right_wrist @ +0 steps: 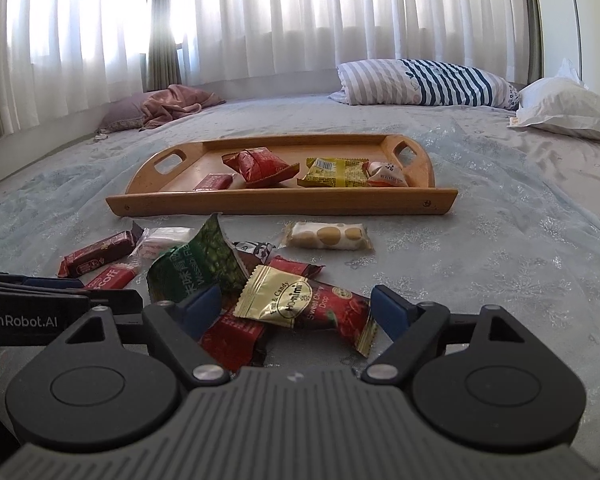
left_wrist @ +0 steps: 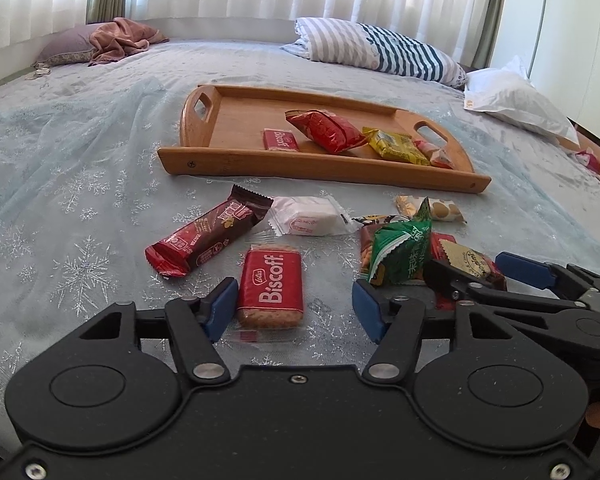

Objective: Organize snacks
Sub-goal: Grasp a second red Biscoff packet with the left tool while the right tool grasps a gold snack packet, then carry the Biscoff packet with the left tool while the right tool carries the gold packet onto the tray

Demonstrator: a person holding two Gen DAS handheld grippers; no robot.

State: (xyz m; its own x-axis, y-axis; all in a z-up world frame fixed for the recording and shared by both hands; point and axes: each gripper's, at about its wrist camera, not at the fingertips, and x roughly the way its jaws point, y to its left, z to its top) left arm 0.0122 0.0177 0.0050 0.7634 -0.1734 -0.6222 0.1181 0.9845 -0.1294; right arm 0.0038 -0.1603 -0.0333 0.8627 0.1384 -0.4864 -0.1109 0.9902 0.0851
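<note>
Blue-padded left gripper (left_wrist: 296,306) spread around a Biscoff biscuit (left_wrist: 270,286), left pad just beside it, right pad apart. Right gripper (right_wrist: 296,308) spread wide over a gold candy packet (right_wrist: 278,296) (pads not pressing). Both lie on the bedspread (left_wrist: 80,184), on the near side of the wooden tray (left_wrist: 236,120), which holds four snacks.

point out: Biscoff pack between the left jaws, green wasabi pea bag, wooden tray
Biscoff pack (left_wrist: 270,286): left wrist view, middle of red label.
Green wasabi pea bag (right_wrist: 198,266): right wrist view, centre of front face.
Wooden tray (left_wrist: 320,166): left wrist view, near side rail.
</note>
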